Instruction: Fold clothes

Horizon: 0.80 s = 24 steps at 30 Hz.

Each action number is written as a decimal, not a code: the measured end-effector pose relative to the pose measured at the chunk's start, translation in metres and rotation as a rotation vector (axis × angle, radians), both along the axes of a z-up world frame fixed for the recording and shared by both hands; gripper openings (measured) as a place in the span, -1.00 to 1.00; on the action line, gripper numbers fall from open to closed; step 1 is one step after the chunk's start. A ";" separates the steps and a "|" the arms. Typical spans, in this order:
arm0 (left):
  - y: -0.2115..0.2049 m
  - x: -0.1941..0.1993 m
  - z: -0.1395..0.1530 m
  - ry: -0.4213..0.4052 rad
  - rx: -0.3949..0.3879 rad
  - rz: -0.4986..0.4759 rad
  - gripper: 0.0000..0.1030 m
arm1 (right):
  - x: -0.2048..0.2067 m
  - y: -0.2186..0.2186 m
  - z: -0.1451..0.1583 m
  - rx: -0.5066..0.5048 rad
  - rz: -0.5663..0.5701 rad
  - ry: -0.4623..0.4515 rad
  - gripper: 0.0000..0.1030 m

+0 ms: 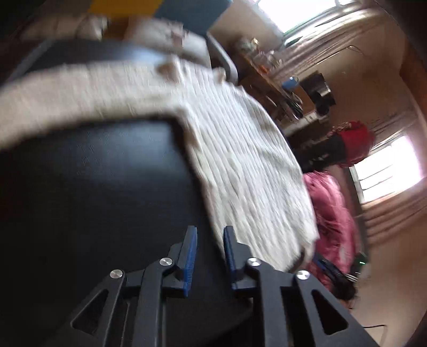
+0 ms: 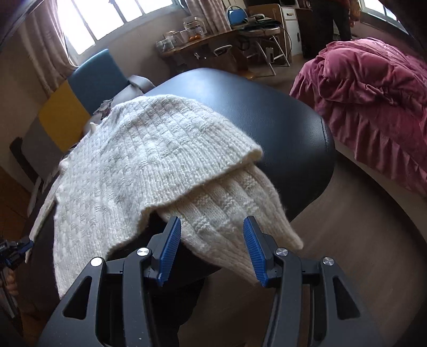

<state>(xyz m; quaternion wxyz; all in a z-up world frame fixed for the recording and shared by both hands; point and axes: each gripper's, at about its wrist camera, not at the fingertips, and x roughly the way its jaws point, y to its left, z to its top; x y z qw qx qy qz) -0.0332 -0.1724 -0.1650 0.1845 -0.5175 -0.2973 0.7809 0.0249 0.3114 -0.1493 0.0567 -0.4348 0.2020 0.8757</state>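
Black padded bench (image 2: 293,128) fills the middle of a sunlit room, and everything else is placed from it: a cream knitted sweater (image 2: 138,165) lies spread over its top, folded so that an upper layer overlaps a lower ribbed part whose edge hangs off the near corner of the bench. Beyond the bench stands a blue and yellow chair (image 2: 88,80), with curtained windows (image 2: 112,16) behind it and a cluttered wooden table (image 2: 202,45) farther back. To the right of the bench is a bed heaped with pink bedding (image 2: 373,106). The right hand-held gripper (image 2: 212,240) hovers at the near corner of the bench, its blue-padded jaws standing well apart on either side of the hanging ribbed edge, not pressing on it. The left hand-held gripper (image 1: 210,256) is over the bare black top of the bench just beside the sweater (image 1: 240,165); its jaws stand a little apart with nothing between them. That view is blurred, though the sweater's sleeve (image 1: 66,96) can be made out stretching across the bench. A person in a red top (image 1: 355,141) stands well beyond the bench near a window
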 end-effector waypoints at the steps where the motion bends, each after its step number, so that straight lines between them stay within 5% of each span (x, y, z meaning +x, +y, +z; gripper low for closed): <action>1: 0.006 0.004 -0.007 -0.021 0.023 -0.018 -0.53 | -0.001 -0.005 0.000 0.009 0.010 -0.003 0.01; 9: 0.049 0.002 -0.042 -0.137 0.127 -0.053 -0.45 | -0.009 -0.034 0.010 0.045 0.093 0.021 0.01; 18: 0.066 -0.011 -0.054 -0.160 0.245 0.005 -0.44 | -0.017 -0.066 0.033 0.101 0.196 0.087 0.01; 21: 0.080 -0.016 -0.051 -0.135 0.199 0.018 -0.60 | -0.023 -0.077 0.031 0.118 0.226 0.075 0.01; 22: 0.086 -0.017 -0.048 -0.117 0.151 0.010 -0.83 | -0.024 -0.080 0.030 0.130 0.232 0.069 0.01; 24: 0.101 -0.017 -0.040 -0.072 0.063 -0.009 -0.89 | -0.026 -0.085 0.025 0.161 0.235 0.050 0.01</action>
